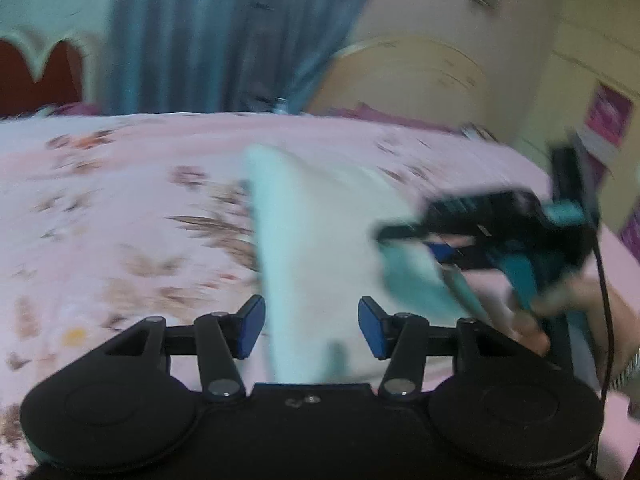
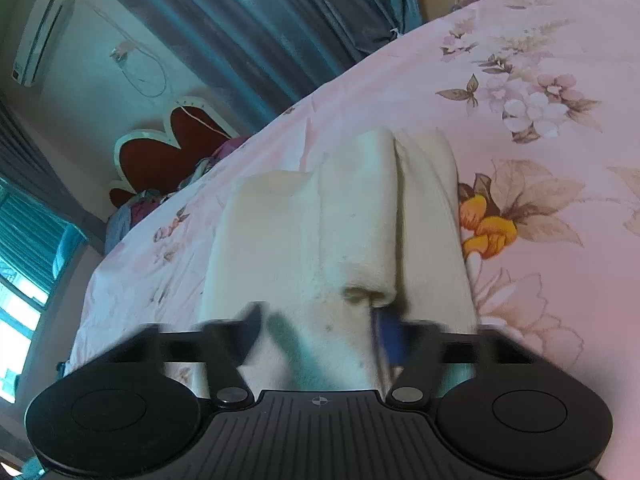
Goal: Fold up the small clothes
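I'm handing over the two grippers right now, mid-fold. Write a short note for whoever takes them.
Left gripper: jaws apart, white cloth between them, pads not pressing it.
Right gripper: jaws part open around the cloth's near end; blurred, so grip unclear.
Cloth: lies on the pink flowered bedsheet, already folded lengthwise into layers with a crease down the middle.
Left to do: probably the last fold end to end, then flatten it. Check the right grip before lifting.
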`<state>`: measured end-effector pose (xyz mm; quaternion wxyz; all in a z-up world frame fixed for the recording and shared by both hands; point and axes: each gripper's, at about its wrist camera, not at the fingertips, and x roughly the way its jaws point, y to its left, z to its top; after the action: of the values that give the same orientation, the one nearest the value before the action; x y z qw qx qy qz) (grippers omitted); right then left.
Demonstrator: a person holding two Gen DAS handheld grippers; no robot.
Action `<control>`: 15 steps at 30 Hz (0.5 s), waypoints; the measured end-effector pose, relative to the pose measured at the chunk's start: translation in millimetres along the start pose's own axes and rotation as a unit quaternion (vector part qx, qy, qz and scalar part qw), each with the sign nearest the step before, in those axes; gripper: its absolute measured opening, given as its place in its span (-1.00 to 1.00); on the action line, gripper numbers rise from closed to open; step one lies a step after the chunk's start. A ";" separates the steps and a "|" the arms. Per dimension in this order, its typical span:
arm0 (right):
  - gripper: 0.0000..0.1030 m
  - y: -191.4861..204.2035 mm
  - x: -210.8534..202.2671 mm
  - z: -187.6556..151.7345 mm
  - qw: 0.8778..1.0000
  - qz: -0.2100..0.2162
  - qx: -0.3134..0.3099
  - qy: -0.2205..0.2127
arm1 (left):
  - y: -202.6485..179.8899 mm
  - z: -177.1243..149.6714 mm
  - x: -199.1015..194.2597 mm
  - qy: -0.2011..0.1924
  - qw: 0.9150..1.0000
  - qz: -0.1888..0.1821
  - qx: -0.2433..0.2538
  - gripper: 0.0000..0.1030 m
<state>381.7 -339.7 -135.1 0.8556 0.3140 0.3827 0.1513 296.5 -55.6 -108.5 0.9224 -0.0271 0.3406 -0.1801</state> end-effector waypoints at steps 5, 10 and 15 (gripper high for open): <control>-0.37 -4.5 8.3 3.9 1.000 0.001 0.022 -0.003 | 24.9 25.4 18.7 -0.008 0.999 0.023 -0.042 -0.02; -0.69 5.0 5.2 6.4 1.000 -0.008 -0.003 -0.009 | 31.2 48.2 46.3 -0.002 0.997 0.007 -0.076 -0.02; -0.71 6.1 -13.0 7.1 0.999 -0.035 -0.030 -0.025 | 20.2 59.3 80.8 0.008 0.997 -0.010 -0.079 0.02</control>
<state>378.4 -344.5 -120.3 0.8789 0.2782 0.3669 0.1247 397.5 -69.3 -116.5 0.9127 -0.1016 0.3612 -0.1620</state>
